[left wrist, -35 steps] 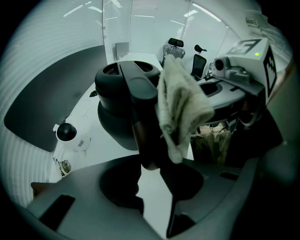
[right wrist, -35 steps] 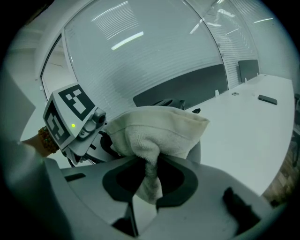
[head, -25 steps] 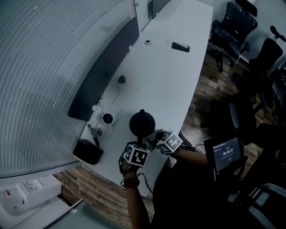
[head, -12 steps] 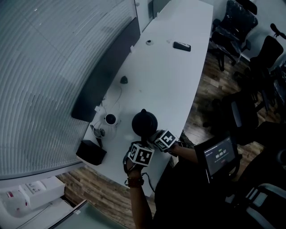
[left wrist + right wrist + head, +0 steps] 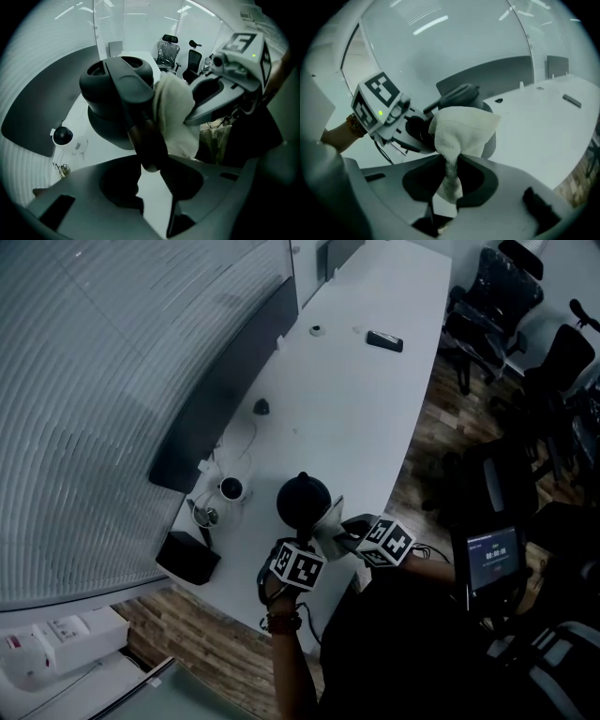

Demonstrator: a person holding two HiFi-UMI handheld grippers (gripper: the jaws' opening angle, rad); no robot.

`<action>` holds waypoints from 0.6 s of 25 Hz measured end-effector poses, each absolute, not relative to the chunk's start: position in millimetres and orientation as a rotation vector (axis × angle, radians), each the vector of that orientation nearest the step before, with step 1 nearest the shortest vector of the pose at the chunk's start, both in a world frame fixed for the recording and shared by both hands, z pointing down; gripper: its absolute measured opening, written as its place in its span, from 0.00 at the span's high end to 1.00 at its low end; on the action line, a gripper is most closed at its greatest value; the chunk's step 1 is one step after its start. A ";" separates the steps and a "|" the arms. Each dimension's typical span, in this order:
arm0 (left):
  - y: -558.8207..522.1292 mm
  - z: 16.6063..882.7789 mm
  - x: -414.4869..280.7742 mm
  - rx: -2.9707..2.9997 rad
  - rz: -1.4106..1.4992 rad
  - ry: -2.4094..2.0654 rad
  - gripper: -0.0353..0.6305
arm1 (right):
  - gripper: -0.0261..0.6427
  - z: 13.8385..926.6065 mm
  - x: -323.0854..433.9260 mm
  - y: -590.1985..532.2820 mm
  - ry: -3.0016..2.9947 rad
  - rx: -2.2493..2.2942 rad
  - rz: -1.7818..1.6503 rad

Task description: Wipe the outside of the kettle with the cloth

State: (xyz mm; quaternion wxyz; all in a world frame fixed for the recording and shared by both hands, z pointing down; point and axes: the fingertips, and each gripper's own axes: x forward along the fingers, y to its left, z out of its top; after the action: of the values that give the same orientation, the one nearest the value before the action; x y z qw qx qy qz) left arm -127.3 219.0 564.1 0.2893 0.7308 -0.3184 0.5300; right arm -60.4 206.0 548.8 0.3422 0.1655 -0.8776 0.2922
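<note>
A black kettle (image 5: 301,499) stands near the front edge of the white table (image 5: 375,418). My left gripper (image 5: 300,542) points steeply down and is shut on the kettle's handle (image 5: 142,132), which runs between its jaws. My right gripper (image 5: 349,529) is shut on a bunched white cloth (image 5: 461,127). The cloth (image 5: 172,112) hangs at the kettle's right side, close against the body (image 5: 110,101). In the right gripper view the kettle (image 5: 461,95) is mostly hidden behind the cloth and the left gripper (image 5: 412,129).
A white device with a black round top (image 5: 230,488) and cables sits left of the kettle, and a black box (image 5: 187,557) lies at the table's corner. Farther off lie a small dark object (image 5: 262,407) and a phone (image 5: 384,340). Office chairs (image 5: 487,306) stand on the right, where a small screen (image 5: 493,558) also shows.
My right gripper has pulled to the right and up with the cloth, away from the left gripper's cube. The left gripper and the kettle have stayed put.
</note>
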 end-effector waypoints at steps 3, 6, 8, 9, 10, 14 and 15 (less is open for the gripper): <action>214.8 561.6 -125.9 1.953 1.387 -0.868 0.76 | 0.86 532.9 -71.1 183.6 -2.305 0.449 0.659; 212.8 559.5 -123.0 1.958 1.372 -0.870 0.76 | 0.86 542.9 -72.9 175.0 -2.287 0.460 0.702; 212.4 559.7 -121.9 1.960 1.366 -0.879 0.76 | 0.86 551.8 -70.2 174.1 -2.269 0.474 0.729; 212.4 559.9 -122.0 1.959 1.366 -0.885 0.76 | 0.86 557.4 -69.0 174.0 -2.257 0.481 0.733; 212.8 560.0 -122.2 1.957 1.367 -0.891 0.76 | 0.86 562.2 -68.2 174.0 -2.247 0.487 0.736; 212.2 559.1 -120.3 1.955 1.349 -0.901 0.76 | 0.86 580.5 -65.0 171.5 -2.215 0.500 0.751; 211.9 559.2 -119.4 1.954 1.342 -0.903 0.76 | 0.86 585.8 -64.8 170.5 -2.205 0.500 0.756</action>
State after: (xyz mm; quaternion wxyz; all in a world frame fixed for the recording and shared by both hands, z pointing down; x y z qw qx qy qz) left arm -119.4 211.9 559.2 0.2981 0.7353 -0.3397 0.5051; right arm -64.8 170.5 585.8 0.3699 0.1949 -0.8593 0.2945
